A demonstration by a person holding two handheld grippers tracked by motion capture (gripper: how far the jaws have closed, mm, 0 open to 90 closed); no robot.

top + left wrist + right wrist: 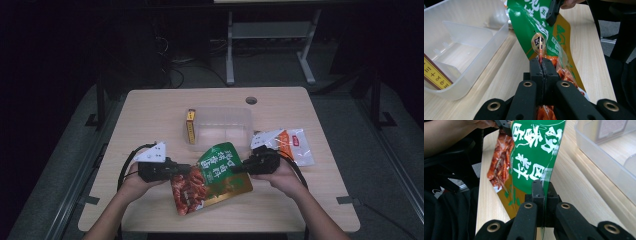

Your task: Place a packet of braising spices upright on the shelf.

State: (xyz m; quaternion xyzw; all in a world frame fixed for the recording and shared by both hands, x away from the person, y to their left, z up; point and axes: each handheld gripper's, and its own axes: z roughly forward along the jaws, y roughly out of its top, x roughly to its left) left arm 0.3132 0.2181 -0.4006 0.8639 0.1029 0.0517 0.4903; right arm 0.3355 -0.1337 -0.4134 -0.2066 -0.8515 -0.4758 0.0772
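We hold the green snack pouch [215, 175] between both hand-held grippers, just above the worktop [150, 110].

Our left hand-held gripper [186, 170] is clamped on the pouch's red, food-printed edge; our right hand-held gripper [240, 167] is pinched tight on its opposite green edge. Just behind it sit a clear plastic bin [235, 116] with a yellow box [190, 126], and to the right lies an orange-and-white packet [295, 145].

Green-and-red snack bag [216, 176], apparently white-lettered
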